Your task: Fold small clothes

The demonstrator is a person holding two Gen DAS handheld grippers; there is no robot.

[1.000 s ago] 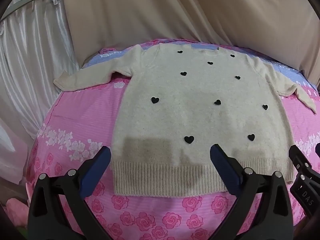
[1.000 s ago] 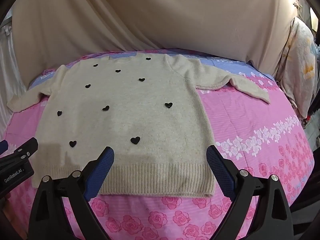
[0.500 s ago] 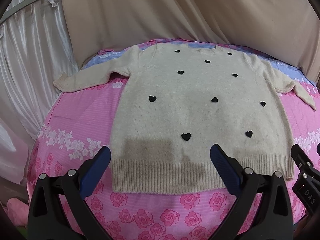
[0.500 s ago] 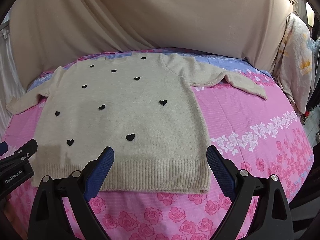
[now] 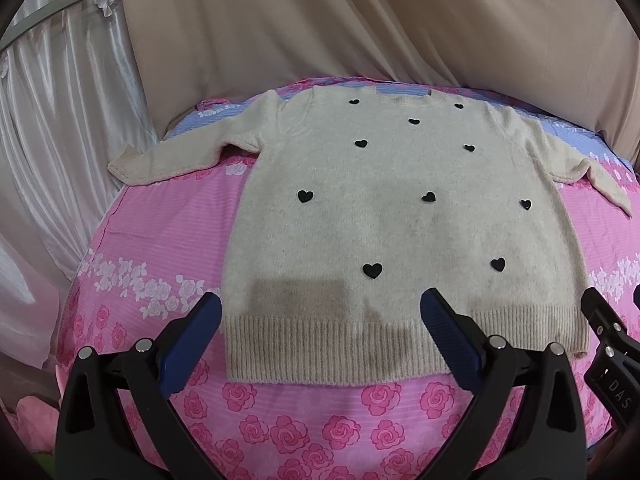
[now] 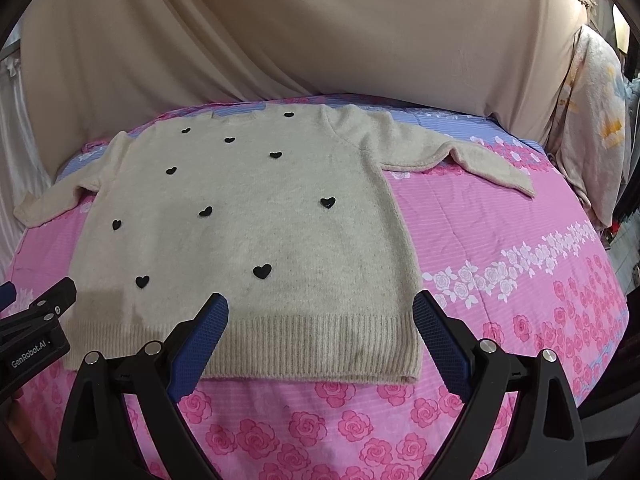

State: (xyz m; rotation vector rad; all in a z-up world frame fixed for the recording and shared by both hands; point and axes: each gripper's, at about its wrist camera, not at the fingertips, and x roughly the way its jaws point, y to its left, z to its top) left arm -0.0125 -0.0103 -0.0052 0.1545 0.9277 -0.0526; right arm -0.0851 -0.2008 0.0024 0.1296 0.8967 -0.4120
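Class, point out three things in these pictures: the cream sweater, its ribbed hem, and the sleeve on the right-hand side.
cream sweater [image 5: 400,224], left wrist view, middle of the front panel.
ribbed hem [image 6: 304,344], right wrist view, centre of the ribbing.
sleeve [image 6: 472,158], right wrist view, mid-length of the outstretched arm.

left tool [image 5: 320,312] | eased back from sweater [image 5: 400,220] hem | right tool [image 6: 320,316] | likewise, hem now farther ahead

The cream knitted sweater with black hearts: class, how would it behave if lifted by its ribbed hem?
The cream knitted sweater with black hearts looks soft and limp, so it would probably sag. Its spread sleeves would likely trail. The fuzzy knit probably grips rather than slips.
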